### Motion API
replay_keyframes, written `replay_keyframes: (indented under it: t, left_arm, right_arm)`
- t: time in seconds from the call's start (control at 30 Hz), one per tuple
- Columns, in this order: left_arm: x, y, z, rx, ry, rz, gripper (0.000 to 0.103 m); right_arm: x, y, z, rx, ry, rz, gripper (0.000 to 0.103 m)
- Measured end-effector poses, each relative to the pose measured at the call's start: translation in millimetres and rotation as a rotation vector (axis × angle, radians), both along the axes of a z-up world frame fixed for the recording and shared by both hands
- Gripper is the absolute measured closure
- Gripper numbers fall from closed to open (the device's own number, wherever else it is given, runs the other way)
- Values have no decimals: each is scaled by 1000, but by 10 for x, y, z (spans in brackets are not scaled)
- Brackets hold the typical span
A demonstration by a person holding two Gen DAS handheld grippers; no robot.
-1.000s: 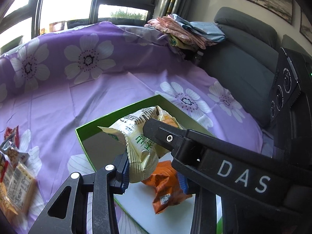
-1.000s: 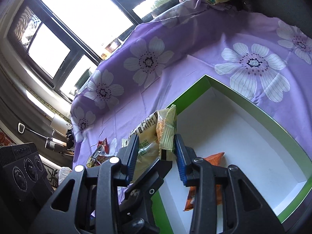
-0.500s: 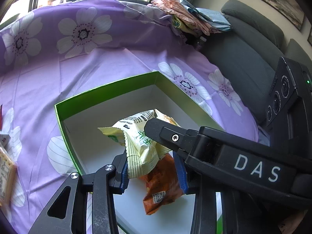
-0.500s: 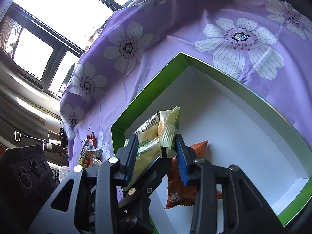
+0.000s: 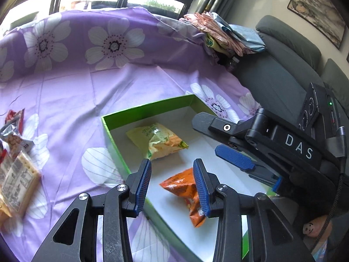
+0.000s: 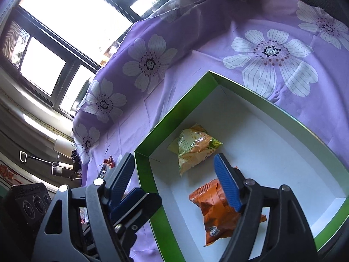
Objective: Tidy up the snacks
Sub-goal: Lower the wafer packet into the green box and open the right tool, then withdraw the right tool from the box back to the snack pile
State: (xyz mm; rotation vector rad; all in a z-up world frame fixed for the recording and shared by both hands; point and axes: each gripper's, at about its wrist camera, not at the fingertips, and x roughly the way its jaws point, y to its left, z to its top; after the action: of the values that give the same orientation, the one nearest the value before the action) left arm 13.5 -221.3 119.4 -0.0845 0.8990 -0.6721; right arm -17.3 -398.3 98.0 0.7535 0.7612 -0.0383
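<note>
I see the purple cloth (image 5: pixel 135 91) under the green box (image 5: pixel 113 139); inside it, yellow bag (image 5: pixel 158 140) far, orange bag (image 5: pixel 185 191) near. My left gripper (image 5: pixel 172 184) and right gripper (image 6: pixel 174 175) both gape wide, holding nothing

purple floral sheet (image 5: pixel 72 91), folded clothes (image 5: pixel 226 35), grey sofa (image 5: pixel 281 65), framed picture (image 5: pixel 318 11), window (image 6: pixel 72 11)

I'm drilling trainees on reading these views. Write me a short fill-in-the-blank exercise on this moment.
1. The yellow snack bag lies inside the ____ box.
2. Nearer the cameras lies an ____ snack bag.
3. The left gripper and right gripper both stand ____.
4. More snacks wait on the ____ floral cloth.

Missing words: green; orange; open; purple
</note>
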Motion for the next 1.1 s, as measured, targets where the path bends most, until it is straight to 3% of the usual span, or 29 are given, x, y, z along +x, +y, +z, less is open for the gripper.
replay_keyframes:
  t: [0.17,0.23,0.37,0.57,0.67,0.77,0.87,1.1]
  left_arm:
    - [-46,557,127,-11,-36,84,48]
    - [-56,827,170,-11,-42,135,45]
    - [-82,1366,150,0,-64,266,28]
    - [-36,2053,-212,63,-31,471,26]
    - [43,2337,-418,120,26,572,26]
    - [91,2584,-477,122,69,621,26]
    - [69,2801,-457,64,71,671,26]
    - [93,2944,-503,80,107,721,26]
  right_arm:
    - [26,176,146,-48,-48,41,12]
    - [4,262,205,-80,-83,28,3]
    - [74,513,231,-151,-85,54,1]
    - [270,1025,123,-244,-84,164,1]
    - [317,1247,37,-282,-92,202,1]
    - [340,1442,-17,-337,-115,248,1]
    - [344,1596,-46,-383,-127,276,1]
    - [428,1795,-191,-354,-93,365,1]
